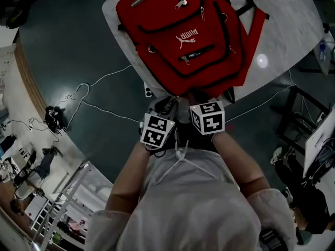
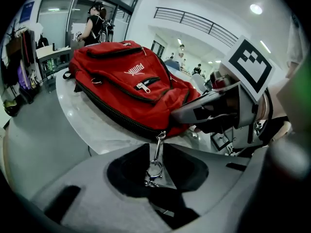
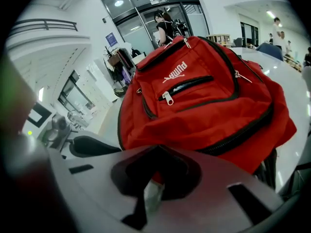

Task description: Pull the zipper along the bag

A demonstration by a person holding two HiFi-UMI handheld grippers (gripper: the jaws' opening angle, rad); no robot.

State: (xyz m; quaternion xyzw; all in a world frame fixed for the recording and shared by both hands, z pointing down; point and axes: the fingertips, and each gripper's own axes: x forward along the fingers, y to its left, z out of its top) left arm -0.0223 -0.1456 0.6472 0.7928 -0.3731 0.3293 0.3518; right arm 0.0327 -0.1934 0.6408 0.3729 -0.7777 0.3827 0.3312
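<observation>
Backpack (image 1: 183,35) covers the near edge of the table (image 1: 293,30); bare top lies open rightward

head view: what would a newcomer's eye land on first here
The red backpack with its white logo, lying flat on the white table, dominates. Next come the two marker-cube grippers at its near edge: the left gripper is shut on the metal zipper pull, and the right gripper pinches the bag's red fabric.

One red backpack (image 1: 183,61), one table (image 1: 293,30), two grippers: left gripper (image 2: 155,154), right gripper (image 3: 154,176).
</observation>
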